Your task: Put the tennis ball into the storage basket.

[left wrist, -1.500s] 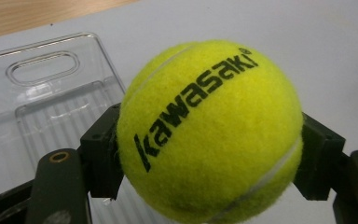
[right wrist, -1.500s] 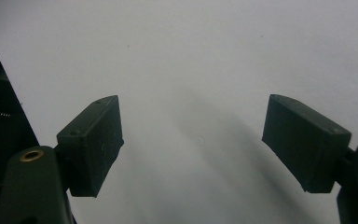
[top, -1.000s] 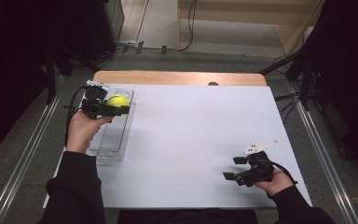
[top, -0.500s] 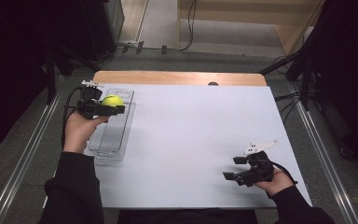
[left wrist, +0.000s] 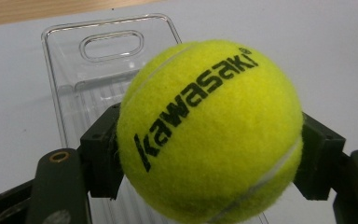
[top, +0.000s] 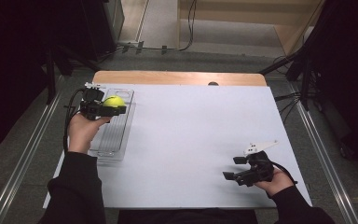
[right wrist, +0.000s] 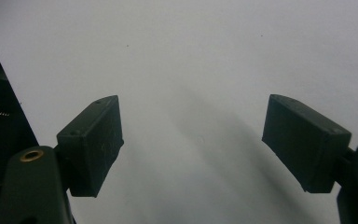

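A yellow tennis ball point(top: 113, 101) point(left wrist: 209, 128) with black lettering is clamped between the jaws of my left gripper point(top: 114, 108) point(left wrist: 209, 158), held above the far end of a clear plastic tray point(top: 116, 135) point(left wrist: 70, 60) at the table's left side. The jaws press on both sides of the ball. Near the front right of the white table point(top: 196, 130), my right gripper point(top: 233, 168) point(right wrist: 191, 144) rests low with its jaws spread wide and nothing between them.
The clear tray has a handle slot point(left wrist: 113, 45) at its far end and a ribbed floor. A wooden strip point(top: 177, 77) runs along the table's far edge. Metal rails point(top: 321, 154) flank both sides, and cables lie on the floor beyond.
My left gripper with the ball has drifted slightly to the left over the tray. The right gripper has stayed where it was.
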### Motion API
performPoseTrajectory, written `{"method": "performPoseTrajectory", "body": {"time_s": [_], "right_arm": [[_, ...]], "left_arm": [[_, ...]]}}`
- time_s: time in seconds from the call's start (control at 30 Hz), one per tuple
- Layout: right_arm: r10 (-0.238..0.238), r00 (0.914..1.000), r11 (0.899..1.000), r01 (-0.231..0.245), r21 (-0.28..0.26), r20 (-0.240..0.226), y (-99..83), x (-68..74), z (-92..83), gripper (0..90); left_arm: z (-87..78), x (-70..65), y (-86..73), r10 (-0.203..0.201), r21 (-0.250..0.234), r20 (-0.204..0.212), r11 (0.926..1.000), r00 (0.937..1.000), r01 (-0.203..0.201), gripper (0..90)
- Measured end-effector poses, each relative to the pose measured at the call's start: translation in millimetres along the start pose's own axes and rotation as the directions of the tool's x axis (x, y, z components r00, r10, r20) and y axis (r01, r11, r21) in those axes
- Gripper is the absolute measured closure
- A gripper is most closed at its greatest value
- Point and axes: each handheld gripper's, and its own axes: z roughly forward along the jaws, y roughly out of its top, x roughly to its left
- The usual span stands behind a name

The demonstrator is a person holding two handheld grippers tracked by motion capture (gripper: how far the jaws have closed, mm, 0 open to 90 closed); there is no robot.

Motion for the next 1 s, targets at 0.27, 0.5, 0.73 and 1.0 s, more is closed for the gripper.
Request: {"method": "performPoseTrajectory", "body": {"time_s": [0.27, 0.5, 0.73, 1.0], "right_arm": [[0.003, 1.0, 1.0, -0.003, 0.002, 0.003, 0.1, -0.2, 0.2, 18.0], [0.003, 1.0, 1.0, -0.003, 0.0, 0.002, 0.0, 0.1, 0.1, 18.0], [0.004, 1.0, 1.0, -0.004, 0.001, 0.003, 0.1, 0.0, 0.1, 18.1], [0.003, 1.0, 1.0, -0.003, 0.0, 0.003, 0.1, 0.1, 0.1, 18.0]], "left_arm": [[8.3, -0.6, -2.5, 0.0, 0.006, -0.007, 1.0, 1.0, 0.0, 26.7], [12.1, 2.6, -5.5, -0.01, 0.012, -0.016, 0.9999, 0.9998, 0.01, 26.7], [14.5, 6.1, -8.4, -0.024, 0.012, -0.025, 0.9996, 0.9994, 0.025, 26.7], [18.0, 10.4, -12.1, -0.036, 0.021, -0.029, 0.9991, 0.9989, 0.036, 26.6]]}}
